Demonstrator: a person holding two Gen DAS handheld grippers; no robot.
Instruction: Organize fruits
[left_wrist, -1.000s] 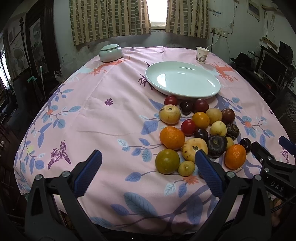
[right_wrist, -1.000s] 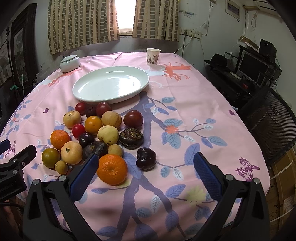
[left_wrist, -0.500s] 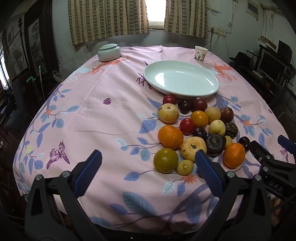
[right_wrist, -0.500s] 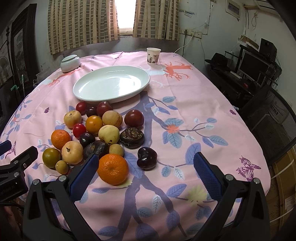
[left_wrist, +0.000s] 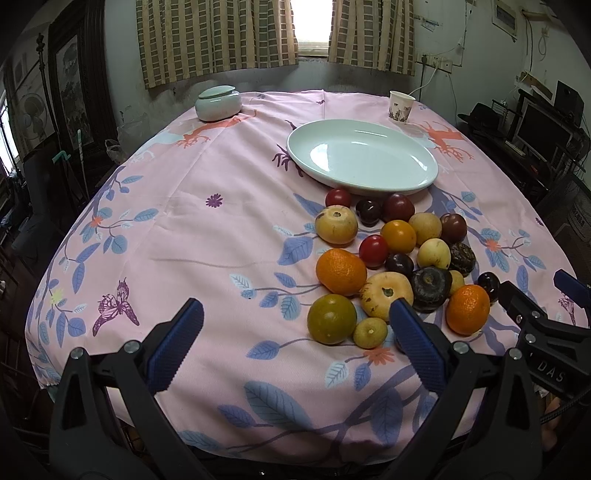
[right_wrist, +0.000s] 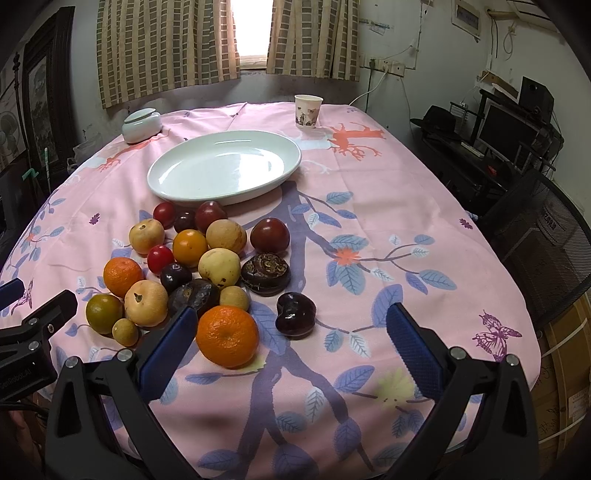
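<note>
Hovering low over the near edge of the worktop, both tongs are spread wide with nothing between their blue pads. The left tongs hang above the pink floral cloth, their right pad just in front of the fruit pile, while the right tongs frame a large orange and a dark purple fruit at the near side of the pile.

The fruits lie loose in a cluster on the cloth, right of centre in the left wrist view, packed close and many of them touching. Nearest the left tongs sit a green-yellow citrus and a small yellow fruit, side by side. Behind them are another orange, a pale tan fruit and a dark, rough-skinned one. Farther back lie red and dark round fruits, reaching almost to the plate.

The white oval plate stands just beyond the cluster with no fruit in it. Behind it, near the far edge, a paper cup stands upright to the right and a pale lidded jar to the left. Checked curtains hang on the wall beyond.
</note>
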